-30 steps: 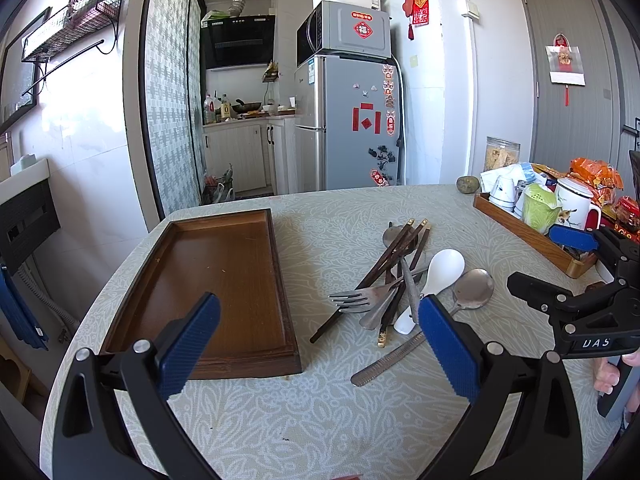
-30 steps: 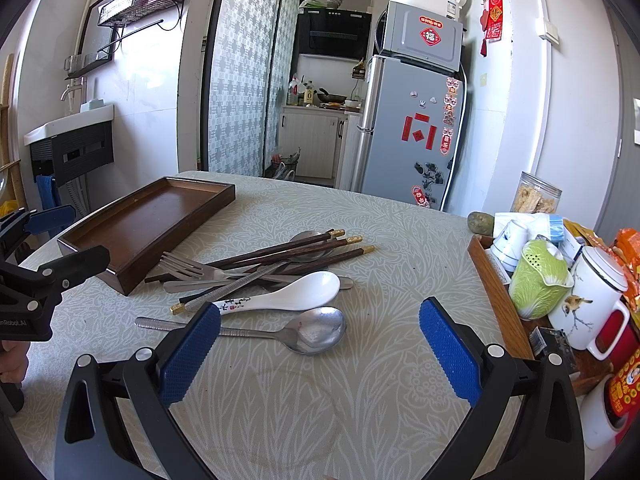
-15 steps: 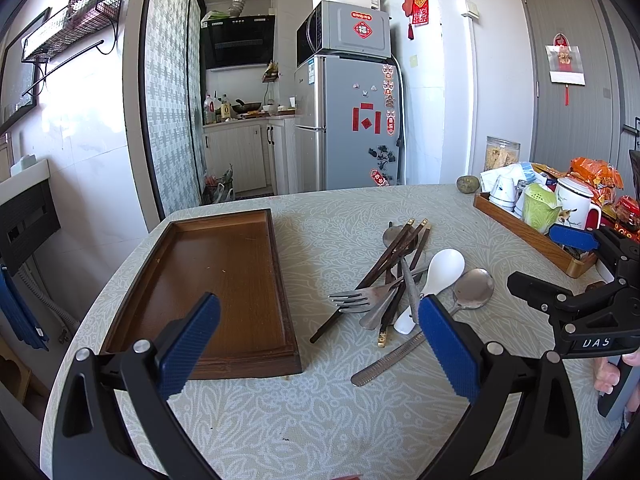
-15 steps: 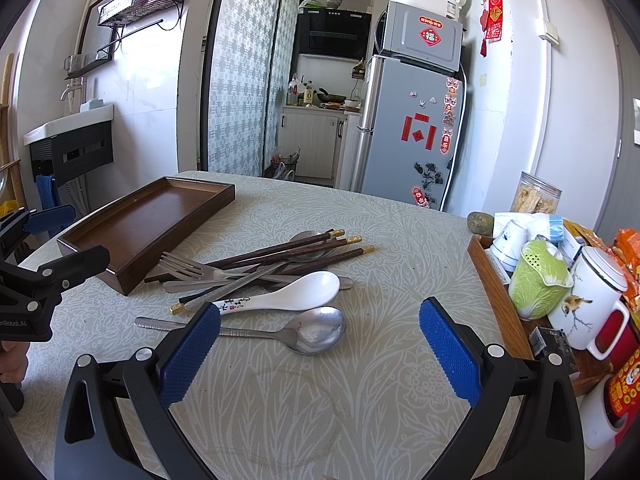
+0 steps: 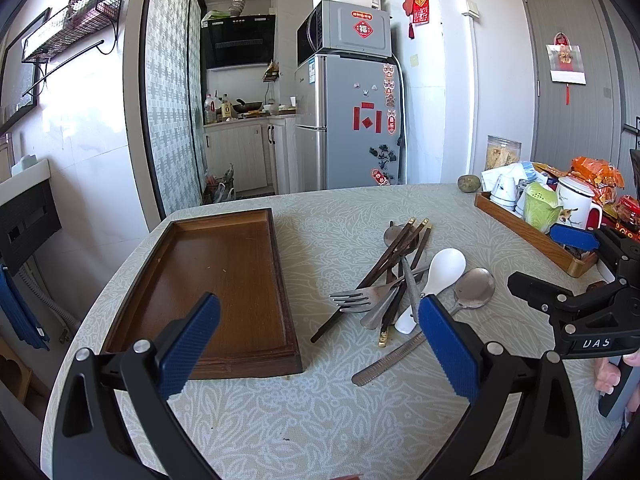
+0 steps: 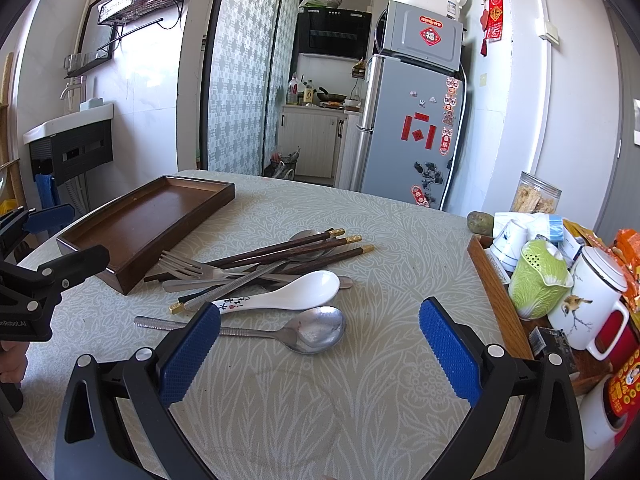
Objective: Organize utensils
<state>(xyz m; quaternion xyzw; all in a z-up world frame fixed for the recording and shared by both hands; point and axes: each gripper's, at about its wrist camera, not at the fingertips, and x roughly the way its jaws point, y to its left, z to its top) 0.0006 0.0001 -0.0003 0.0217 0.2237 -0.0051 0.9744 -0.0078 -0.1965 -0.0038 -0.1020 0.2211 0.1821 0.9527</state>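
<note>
**Utensil pile beside an empty tray, both grippers held above the table**

A kitchen-side room with a grey fridge [image 5: 352,120] at the back; in front of it, a round table [image 6: 320,392] under a pale leaf-patterned cloth. On the left of the table lies one long dark wooden tray [image 5: 208,284], nothing in it, its long axis running away from the left wrist camera. Along the right edge a second, lighter wooden tray [image 6: 496,292] carries crockery, among it a green cabbage-shaped pot [image 6: 536,280] and a white lidded mug [image 6: 592,300]; this crowded tray bounds the working area on the right.

The utensils lie loose in one overlapping heap between the two trays, just right of the dark tray and apart from it. Counted from the right wrist view: at least three dark chopsticks [image 6: 280,250] with gold tips pointing toward the fridge; one fork [image 6: 188,266], tines toward the dark tray; one white ceramic spoon [image 6: 296,290], bowl to the right; one steel spoon [image 6: 316,330] nearest the camera, handle to the left; another metal spoon bowl shows partly under the chopsticks.

The left gripper [image 5: 316,344] and right gripper [image 6: 318,354] both stand with blue pads spread wide, holding nothing, above the cloth.
</note>
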